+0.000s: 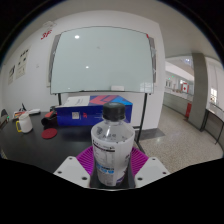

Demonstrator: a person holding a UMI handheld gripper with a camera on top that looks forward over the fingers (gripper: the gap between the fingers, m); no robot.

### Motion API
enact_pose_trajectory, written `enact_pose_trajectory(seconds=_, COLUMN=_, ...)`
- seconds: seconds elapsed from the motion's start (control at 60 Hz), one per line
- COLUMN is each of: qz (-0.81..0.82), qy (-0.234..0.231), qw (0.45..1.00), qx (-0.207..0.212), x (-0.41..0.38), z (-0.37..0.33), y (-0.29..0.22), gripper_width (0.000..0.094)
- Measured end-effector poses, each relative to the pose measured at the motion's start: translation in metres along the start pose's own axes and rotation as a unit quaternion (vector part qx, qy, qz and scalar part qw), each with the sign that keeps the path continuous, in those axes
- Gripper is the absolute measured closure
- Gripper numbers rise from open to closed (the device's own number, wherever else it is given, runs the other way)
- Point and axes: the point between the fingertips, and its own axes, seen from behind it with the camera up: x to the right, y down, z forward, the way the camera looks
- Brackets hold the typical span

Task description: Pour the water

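A clear plastic water bottle (pixel 112 148) with a dark cap and a white-and-blue label stands upright between my gripper's (pixel 112 170) fingers. Both purple pads (pixel 92 160) press on its sides, so the gripper is shut on the bottle. The bottle is held above the dark table (pixel 40 148). A small yellowish cup (pixel 24 124) stands far off at the table's left end.
A whiteboard (pixel 105 60) on a stand rises behind the table. A blue box (pixel 95 112) with pink items lies at the table's back. A red round object (pixel 48 131) lies beside the cup. A corridor with open floor (pixel 175 130) extends to the right.
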Motion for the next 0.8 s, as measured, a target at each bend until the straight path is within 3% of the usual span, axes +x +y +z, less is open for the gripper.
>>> enact_pose_trajectory(seconds=0.25, qz=-0.037, qy=0.028, qw=0.999, qx=0.008, x=-0.001, z=0.0, y=-0.02, gripper_width=0.0543)
enact_pose_trajectory(seconds=0.5, qz=-0.19, qy=0.133, qw=0.97, qx=0.075, x=-0.029, z=0.006, y=-0.152, gripper_width=0.0544)
enact_pose_trajectory(seconds=0.65, qz=-0.34, qy=0.191, qw=0.913, qx=0.121, x=-0.099, z=0.015, y=-0.248, gripper_width=0.0543)
enact_pose_trajectory(seconds=0.8, qz=-0.547, qy=0.216, qw=0.791, qx=0.171, x=-0.216, z=0.025, y=-0.305, gripper_width=0.0543)
